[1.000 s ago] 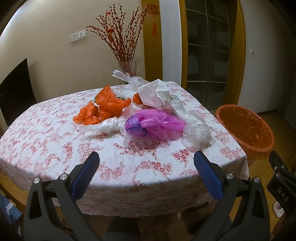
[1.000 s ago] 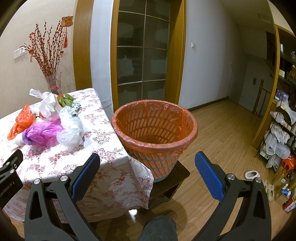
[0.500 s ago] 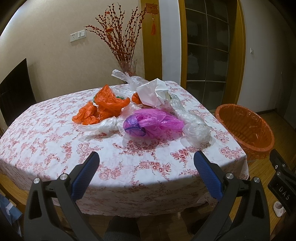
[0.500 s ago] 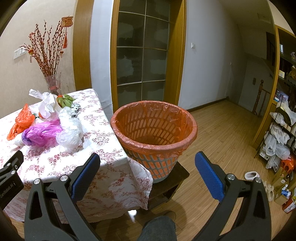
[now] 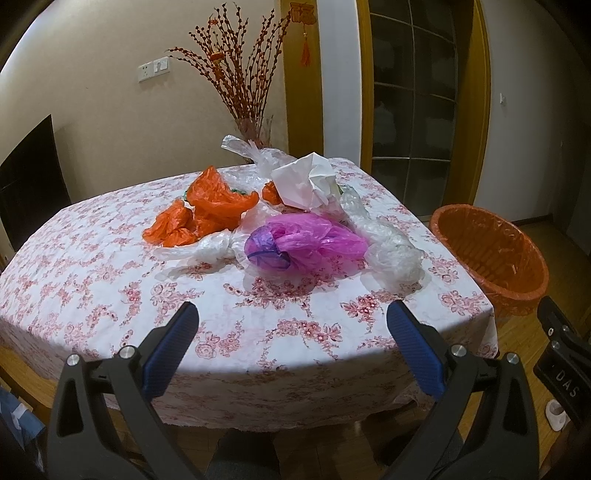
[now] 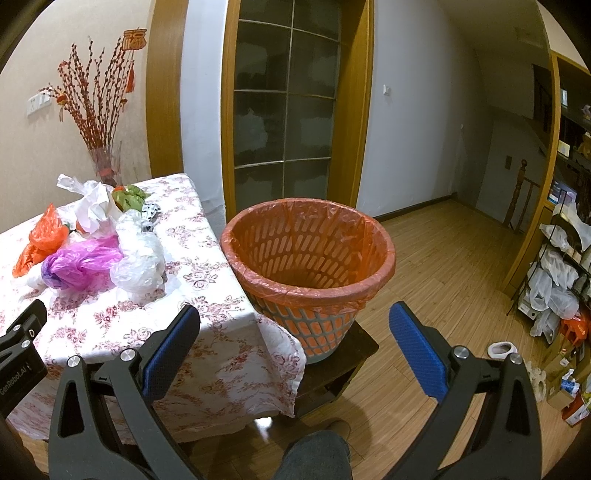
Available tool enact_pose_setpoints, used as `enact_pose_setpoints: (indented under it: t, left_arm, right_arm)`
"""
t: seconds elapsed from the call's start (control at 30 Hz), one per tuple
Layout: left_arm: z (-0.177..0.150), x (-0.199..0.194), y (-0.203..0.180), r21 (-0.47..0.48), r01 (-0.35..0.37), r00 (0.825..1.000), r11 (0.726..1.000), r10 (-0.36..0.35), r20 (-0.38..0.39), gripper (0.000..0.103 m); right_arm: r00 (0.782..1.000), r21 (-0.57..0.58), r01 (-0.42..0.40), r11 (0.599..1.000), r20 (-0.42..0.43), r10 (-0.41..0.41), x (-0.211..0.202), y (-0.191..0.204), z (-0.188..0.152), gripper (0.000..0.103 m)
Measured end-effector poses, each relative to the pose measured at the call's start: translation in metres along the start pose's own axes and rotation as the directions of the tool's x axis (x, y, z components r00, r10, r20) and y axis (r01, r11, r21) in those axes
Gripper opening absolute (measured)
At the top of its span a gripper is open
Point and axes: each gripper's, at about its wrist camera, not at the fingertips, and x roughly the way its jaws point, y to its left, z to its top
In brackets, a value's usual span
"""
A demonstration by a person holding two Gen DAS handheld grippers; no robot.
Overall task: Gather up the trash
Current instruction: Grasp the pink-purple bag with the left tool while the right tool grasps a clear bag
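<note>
A home dining room; floral tablecloth [image 5: 110,280] over the table; vase of red berry branches [image 5: 251,74] against the wall; red "fu" charm [image 5: 303,18] hung on the wooden doorframe; glass-paned door [image 6: 284,110]; wood-plank floor [image 6: 443,280]; cluttered rack of household bags [image 6: 557,273] at one side.

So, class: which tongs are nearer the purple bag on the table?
Left. The left tongs hang open over the table edge facing the purple bag; the right tongs sit off toward the orange bin, bag to their left.
</note>
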Motion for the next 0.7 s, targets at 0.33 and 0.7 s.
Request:
enact_pose_setpoints:
  t: [0.33,0.7]
  left_arm:
    - [0.006,0.013,0.025,-0.045,-0.059,0.998,0.997,0.058,-0.029,0.099]
    - [0.035,0.038,0.086,-0.129,-0.103,0.994,0.986,0.099,-0.040,0.099]
  right_arm:
    - [0.997,-0.003,-0.083,0.997,0.002,0.083,0.014,0.014,0.014,0.101]
    - [0.935,-0.034,-0.338,0.940,-0.122,0.332,0.070,0.075,0.043,0.074]
